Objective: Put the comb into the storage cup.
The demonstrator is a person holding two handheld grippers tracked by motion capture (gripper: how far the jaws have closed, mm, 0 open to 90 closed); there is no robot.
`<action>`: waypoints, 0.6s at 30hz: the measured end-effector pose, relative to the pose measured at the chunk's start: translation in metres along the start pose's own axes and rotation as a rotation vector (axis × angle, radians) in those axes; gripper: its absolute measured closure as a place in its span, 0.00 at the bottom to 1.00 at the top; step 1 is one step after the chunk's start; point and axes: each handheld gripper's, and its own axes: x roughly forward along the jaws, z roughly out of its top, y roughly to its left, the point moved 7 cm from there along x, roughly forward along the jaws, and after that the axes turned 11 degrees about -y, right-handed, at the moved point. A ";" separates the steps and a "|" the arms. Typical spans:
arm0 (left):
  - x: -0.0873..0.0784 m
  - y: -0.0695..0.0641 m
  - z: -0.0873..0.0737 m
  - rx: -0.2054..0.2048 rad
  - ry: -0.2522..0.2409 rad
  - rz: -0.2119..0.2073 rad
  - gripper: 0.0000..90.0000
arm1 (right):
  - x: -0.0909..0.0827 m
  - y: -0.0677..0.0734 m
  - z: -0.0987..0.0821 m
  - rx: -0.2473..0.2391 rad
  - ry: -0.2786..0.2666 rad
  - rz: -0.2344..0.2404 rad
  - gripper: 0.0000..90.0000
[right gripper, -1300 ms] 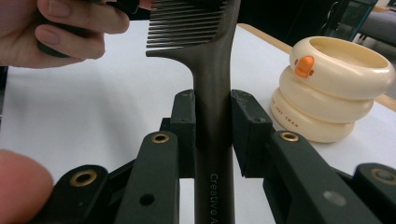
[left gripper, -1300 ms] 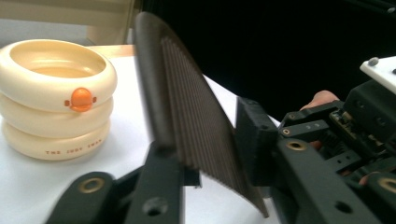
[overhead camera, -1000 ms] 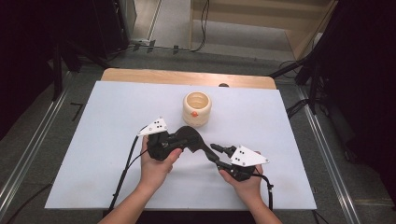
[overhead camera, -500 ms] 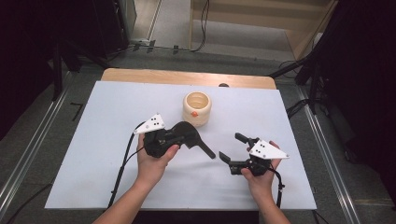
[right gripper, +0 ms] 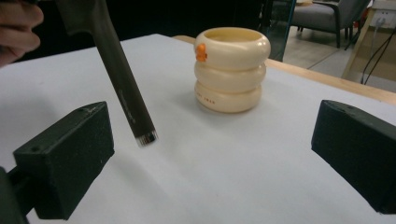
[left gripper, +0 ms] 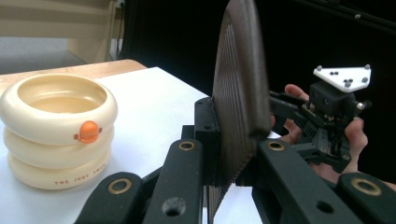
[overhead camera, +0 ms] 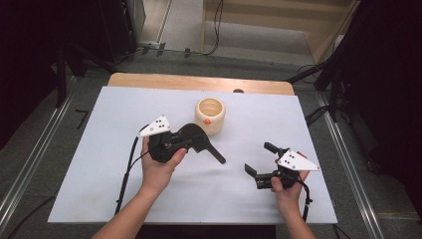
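Your left gripper [overhead camera: 191,142] clamps the black paddle brush [left gripper: 238,88] near the cream ringed cup [overhead camera: 210,115]; your right gripper [overhead camera: 263,162], jaws just opened wide, holds nothing

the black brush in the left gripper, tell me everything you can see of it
The black brush has a rounded, flat head with a finely ridged face and a slim dark handle ending in a small metallic tip. It looks like matte plastic. The left gripper is shut on the head's lower edge, holding it off the white table cover. Its handle slants toward the open right gripper, touching neither it nor the cream ringed cup.
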 end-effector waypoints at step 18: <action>0.004 0.012 0.019 0.020 -0.013 0.012 0.93 | -0.038 -0.022 -0.021 0.016 0.030 -0.050 0.00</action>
